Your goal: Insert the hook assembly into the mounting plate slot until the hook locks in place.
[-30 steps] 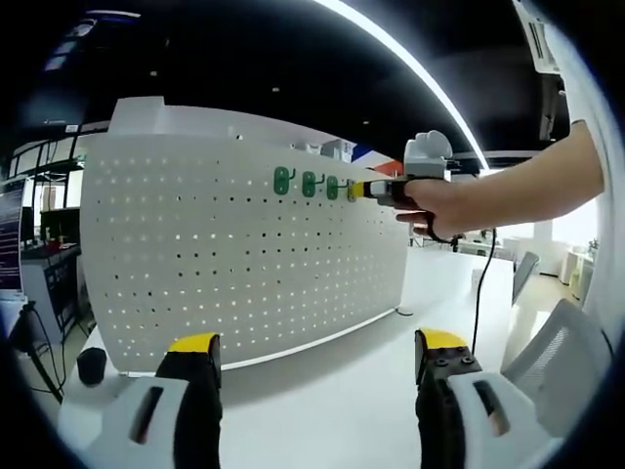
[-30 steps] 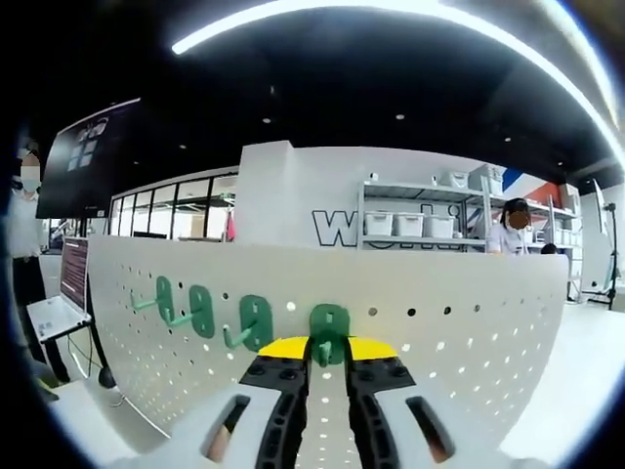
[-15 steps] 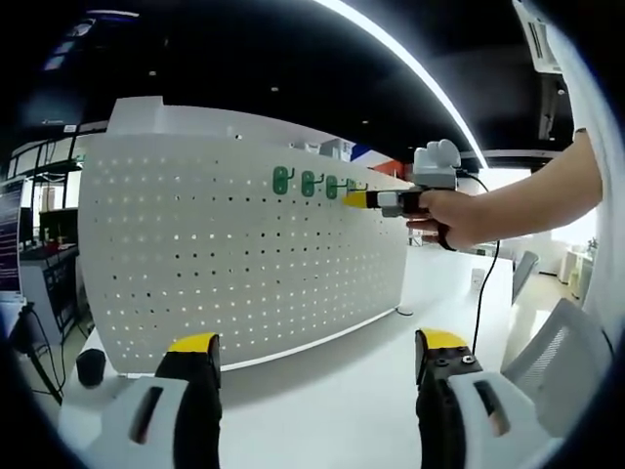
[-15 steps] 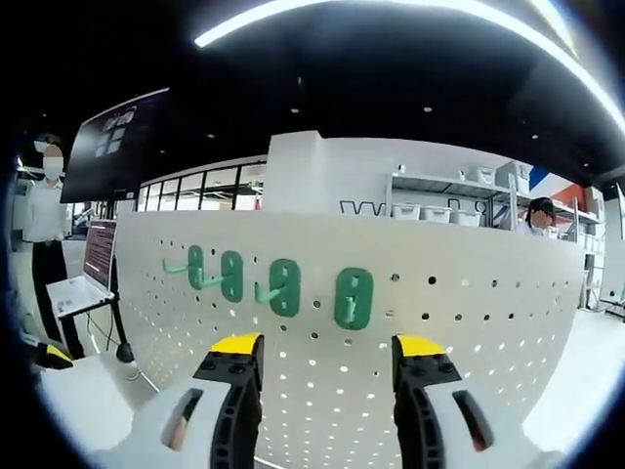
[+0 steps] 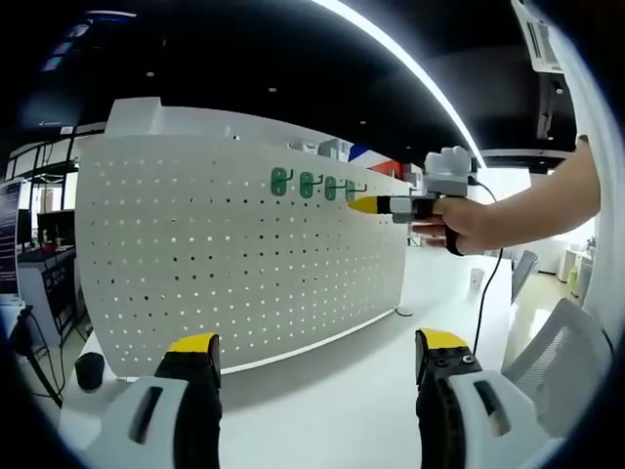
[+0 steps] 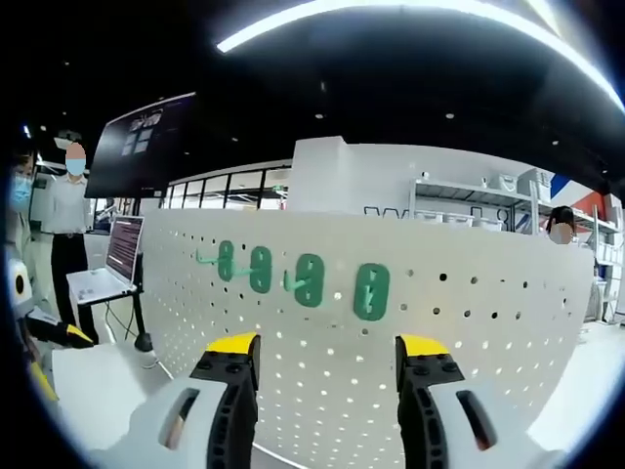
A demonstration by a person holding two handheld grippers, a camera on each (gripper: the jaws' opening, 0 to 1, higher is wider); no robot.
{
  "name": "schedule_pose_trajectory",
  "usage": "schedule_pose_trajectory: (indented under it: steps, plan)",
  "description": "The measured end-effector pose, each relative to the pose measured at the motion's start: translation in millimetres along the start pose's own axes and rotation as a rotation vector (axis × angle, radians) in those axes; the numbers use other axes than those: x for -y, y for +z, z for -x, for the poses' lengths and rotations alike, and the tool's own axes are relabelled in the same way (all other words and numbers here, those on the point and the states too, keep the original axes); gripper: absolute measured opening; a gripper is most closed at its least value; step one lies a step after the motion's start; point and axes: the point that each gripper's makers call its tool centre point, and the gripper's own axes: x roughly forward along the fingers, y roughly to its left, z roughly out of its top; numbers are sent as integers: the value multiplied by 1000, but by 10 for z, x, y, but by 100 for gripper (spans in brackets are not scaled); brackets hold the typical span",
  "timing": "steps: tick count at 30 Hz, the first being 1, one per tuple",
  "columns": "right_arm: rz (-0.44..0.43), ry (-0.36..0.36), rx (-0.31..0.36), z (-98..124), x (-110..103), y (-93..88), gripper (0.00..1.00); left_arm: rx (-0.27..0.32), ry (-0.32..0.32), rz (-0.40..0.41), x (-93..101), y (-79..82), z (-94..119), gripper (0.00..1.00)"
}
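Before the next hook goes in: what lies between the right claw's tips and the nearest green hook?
Only bare white perforated board, in the right gripper view; the right claw is open below the green hook.

Left gripper view: set low over the white counter (image 5: pixel 322 410), well back from the pegboard (image 5: pixel 234 254), facing it obliquely w/ the whole panel in frame. Right gripper view: level w/ the panel's upper part, near it, facing the pegboard (image 6: pixel 469 332) almost square-on. Shared: the panel's top portion incl. the row of green hooks (image 5: pixel 314 186) (image 6: pixel 311 281).
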Motion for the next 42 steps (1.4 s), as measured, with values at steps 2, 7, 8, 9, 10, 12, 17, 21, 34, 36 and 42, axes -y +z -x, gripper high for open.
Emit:
schedule_pose_trajectory:
  steps: [2,7,8,9,10,12,17,21,34,36,42]
  plan:
    - [-4,11,0,31,-22,-25,58,1,-2,1,1,10,-5,84]
    - [0,29,-8,150,-73,-101,59,3,-2,-3,-3,25,-12,84]
    - [-1,32,-12,175,-80,-121,60,1,-1,-4,-7,20,-13,84]
    - [0,33,-14,191,-83,-135,60,1,0,-4,-9,20,-14,85]
    - [-1,36,-15,210,-89,-146,60,1,0,-4,-10,21,-14,85]
    - [-5,39,-16,259,-102,-172,62,3,1,-4,-10,27,-13,85]
    - [-5,47,-10,379,-121,-208,64,3,4,-3,-10,40,-11,85]
    - [2,56,-11,479,-133,-239,67,5,4,-5,-9,49,-15,85]
    - [-24,65,-6,830,-128,-343,72,10,3,-13,10,81,-23,86]
    - [-23,68,-4,875,-132,-360,73,11,2,-16,15,87,-20,87]
    - [-31,76,-3,1037,-154,-416,75,14,1,-18,11,109,-4,87]
